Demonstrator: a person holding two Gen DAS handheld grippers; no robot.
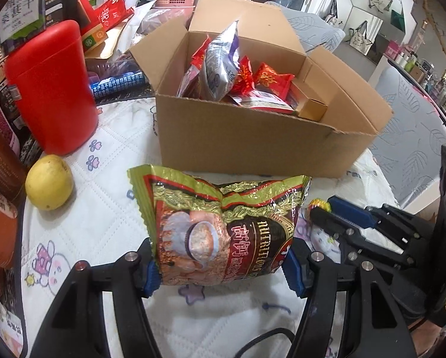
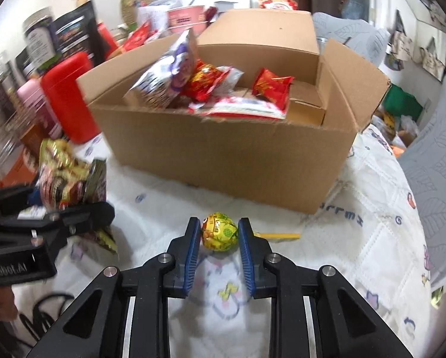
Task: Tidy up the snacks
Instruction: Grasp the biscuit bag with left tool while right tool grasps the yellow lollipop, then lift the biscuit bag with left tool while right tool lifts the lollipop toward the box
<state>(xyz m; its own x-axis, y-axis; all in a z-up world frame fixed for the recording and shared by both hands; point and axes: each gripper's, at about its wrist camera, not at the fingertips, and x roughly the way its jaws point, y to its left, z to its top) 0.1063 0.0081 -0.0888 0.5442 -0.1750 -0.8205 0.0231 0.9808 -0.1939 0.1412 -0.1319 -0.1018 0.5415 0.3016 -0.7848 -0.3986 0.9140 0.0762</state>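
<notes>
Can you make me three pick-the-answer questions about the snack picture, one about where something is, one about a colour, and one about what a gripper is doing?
1. Where is the yellow fruit?
A. inside the box
B. on the cloth beside the red canister
C. on top of the box

2. What colour is the wrapper on the lollipop?
A. blue
B. white
C. yellow

3. What is the left gripper doing?
A. holding the oatmeal bag
B. hanging empty
C. holding the lollipop

Answers: 1 B, it lies on the cloth by the canister, outside the cardboard box. 2 C, the round head is yellow. 3 A, its jaws press both sides of the bag.
</notes>
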